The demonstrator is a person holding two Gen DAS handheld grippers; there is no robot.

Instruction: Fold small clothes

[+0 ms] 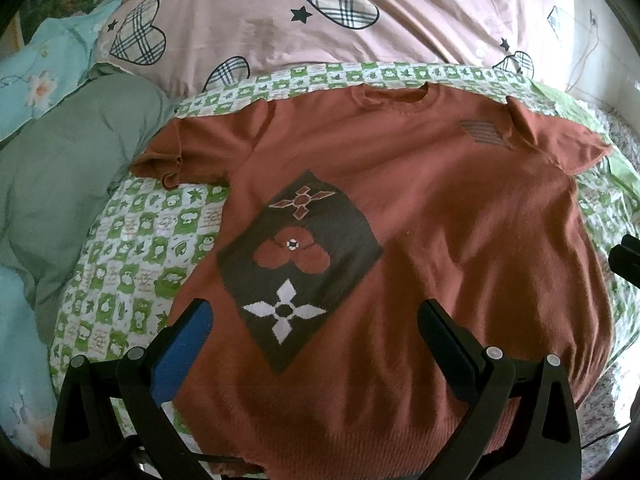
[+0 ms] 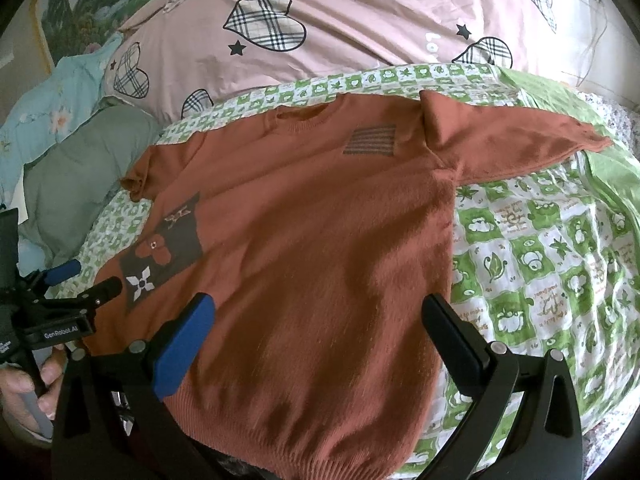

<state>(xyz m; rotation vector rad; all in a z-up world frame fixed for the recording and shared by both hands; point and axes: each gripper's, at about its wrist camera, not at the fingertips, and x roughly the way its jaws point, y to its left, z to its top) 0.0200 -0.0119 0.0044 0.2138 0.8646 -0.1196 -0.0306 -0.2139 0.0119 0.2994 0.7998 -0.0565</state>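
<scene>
A rust-orange knit sweater (image 1: 420,208) lies flat, front up and sleeves spread, on a green-and-white checked bed sheet (image 2: 540,260) below a pink heart-print pillow (image 1: 320,20), as the left tool (image 1: 316,324) and right tool (image 2: 320,320) hover released above its hem.

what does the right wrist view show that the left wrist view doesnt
Only the right wrist view shows the person's hand holding the left gripper from the side, and the sweater's long sleeve stretched out on the frog-print sheet.

Only the left wrist view shows the dark diamond patch whole and head-on, plus the curled short sleeve up close.

Both show the rust sweater lying flat, its striped chest patch, the pink heart quilt, and open grippers holding nothing.
</scene>
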